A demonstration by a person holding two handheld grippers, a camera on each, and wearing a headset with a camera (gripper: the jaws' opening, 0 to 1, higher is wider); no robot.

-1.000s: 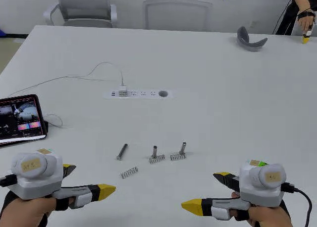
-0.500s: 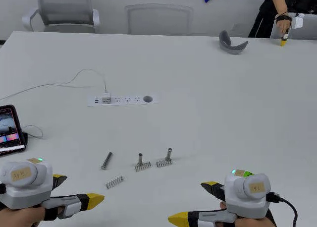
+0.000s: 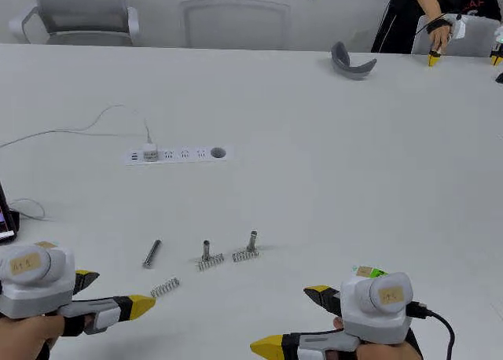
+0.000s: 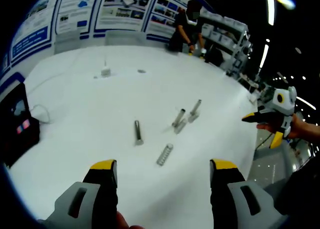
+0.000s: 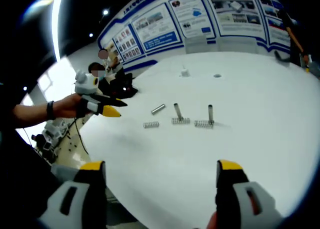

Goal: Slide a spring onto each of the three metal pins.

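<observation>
Both claws hang low over the near edge of the white table (image 3: 354, 179).
- left gripper (image 3: 118, 291): toward the near-left corner, jaws spread wide, released, nothing between them.
- right gripper (image 3: 289, 319): right of the near edge's middle, jaws equally wide, released, nothing held.

The 3 pins sit in a short row near the near edge, left of its middle, between my 2 claws and a little beyond them.
- lying pin (image 3: 152, 253): leftmost, flat on the table, no spring on it.
- loose spring (image 3: 165, 287): flat on the table, just beside the lying pin on its near side, apart from it. In the left gripper view it lies straight ahead, between the lines of the 2 jaws.
- middle pin (image 3: 207, 248): upright.
- second spring (image 3: 210, 261): lying on its side at the middle pin's foot, not threaded on it.
- right-hand pin (image 3: 252, 240): upright.
- third spring (image 3: 245, 255): lying sideways at the right-hand pin's foot. I cannot tell if it touches the base.

Elsewhere on the table:
- power strip (image 3: 177, 153): out toward the middle, left of centre, 1 plug in it, cable trailing to the left edge.
- tablet (image 3: 5, 218): at the left edge, mostly cut off.
- grey curved piece (image 3: 351, 64): near the far edge.
- person (image 3: 424, 14): at the far-right corner.
</observation>
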